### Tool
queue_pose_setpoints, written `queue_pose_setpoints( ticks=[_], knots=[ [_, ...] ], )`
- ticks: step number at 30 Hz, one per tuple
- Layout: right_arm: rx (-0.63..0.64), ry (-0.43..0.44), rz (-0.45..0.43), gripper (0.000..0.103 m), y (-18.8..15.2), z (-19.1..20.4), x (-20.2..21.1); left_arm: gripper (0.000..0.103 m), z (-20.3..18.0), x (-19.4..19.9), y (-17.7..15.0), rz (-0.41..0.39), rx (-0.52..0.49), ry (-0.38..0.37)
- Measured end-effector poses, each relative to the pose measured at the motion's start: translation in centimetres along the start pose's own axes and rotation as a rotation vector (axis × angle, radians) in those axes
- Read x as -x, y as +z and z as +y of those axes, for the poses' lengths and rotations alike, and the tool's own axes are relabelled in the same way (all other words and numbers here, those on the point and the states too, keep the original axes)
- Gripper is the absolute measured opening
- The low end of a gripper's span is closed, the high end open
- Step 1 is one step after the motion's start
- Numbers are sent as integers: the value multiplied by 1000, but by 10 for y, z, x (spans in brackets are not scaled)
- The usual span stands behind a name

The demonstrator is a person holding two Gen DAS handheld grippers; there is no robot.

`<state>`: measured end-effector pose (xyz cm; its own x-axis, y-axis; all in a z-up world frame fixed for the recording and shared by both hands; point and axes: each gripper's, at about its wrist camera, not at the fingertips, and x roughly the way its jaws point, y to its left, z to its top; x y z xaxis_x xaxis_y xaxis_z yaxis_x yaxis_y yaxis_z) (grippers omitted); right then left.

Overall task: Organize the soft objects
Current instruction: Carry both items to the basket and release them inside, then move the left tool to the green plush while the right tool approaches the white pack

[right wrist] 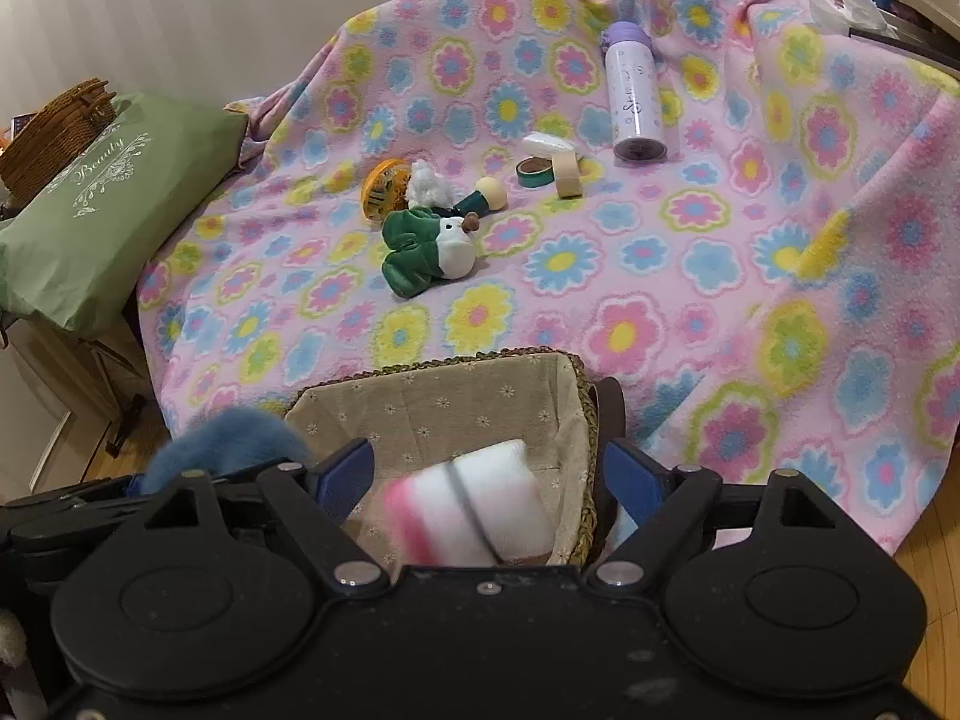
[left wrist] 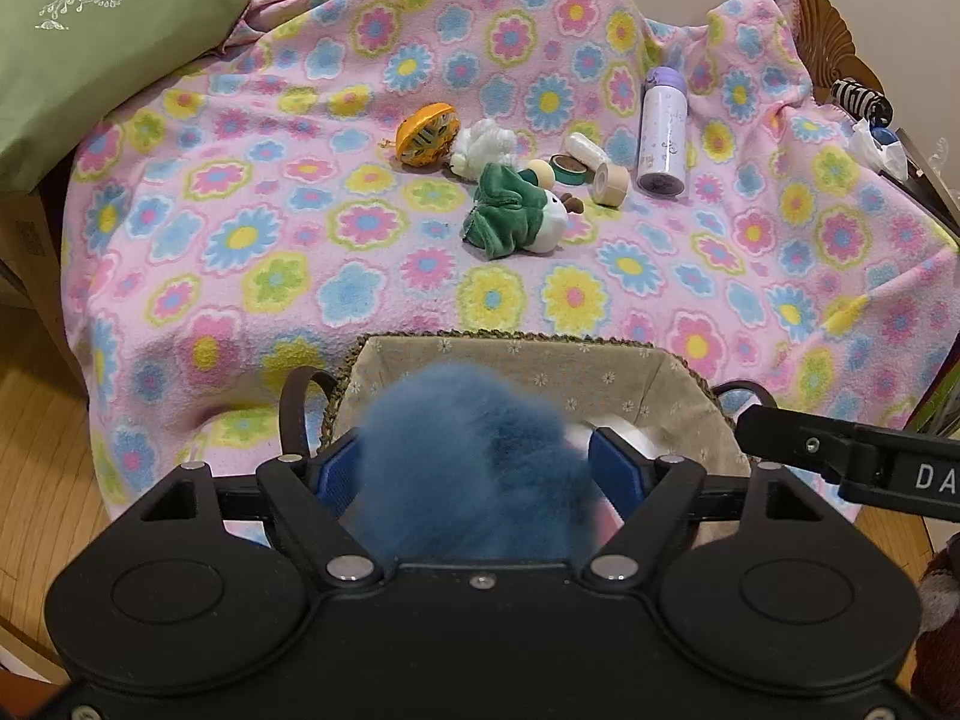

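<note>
A fabric-lined wicker basket [left wrist: 510, 354] [right wrist: 444, 402] sits at the near edge of the flowered blanket. My left gripper [left wrist: 480, 468] has its jaws wide apart around a blurred fluffy blue plush [left wrist: 474, 468] over the basket; the plush also shows in the right wrist view [right wrist: 222, 438]. I cannot tell whether it is gripped. My right gripper [right wrist: 489, 474] is open above the basket, with a blurred white-and-pink soft item [right wrist: 474, 504] between and below its fingers. A green-and-white plush [left wrist: 519, 216] [right wrist: 429, 246] and a white fluffy item [left wrist: 483, 144] [right wrist: 427, 183] lie mid-blanket.
Also on the blanket: an orange round toy [left wrist: 426, 135], tape rolls [left wrist: 609, 180], a small doll [right wrist: 489, 195] and a lavender bottle [left wrist: 660, 132] [right wrist: 633, 96]. A green pillow [left wrist: 90, 42] lies at the left. Wood floor shows at both sides.
</note>
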<state>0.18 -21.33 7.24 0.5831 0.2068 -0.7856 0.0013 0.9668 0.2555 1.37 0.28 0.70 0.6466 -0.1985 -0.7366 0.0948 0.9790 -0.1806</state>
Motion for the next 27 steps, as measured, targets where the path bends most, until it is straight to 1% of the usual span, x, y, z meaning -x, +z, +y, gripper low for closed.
queue_pose_setpoints(
  ticks=[27],
  knots=[
    [-6,-1,2,85,-1,0,1,77,0,1,-1,0,-7,-1]
  ],
)
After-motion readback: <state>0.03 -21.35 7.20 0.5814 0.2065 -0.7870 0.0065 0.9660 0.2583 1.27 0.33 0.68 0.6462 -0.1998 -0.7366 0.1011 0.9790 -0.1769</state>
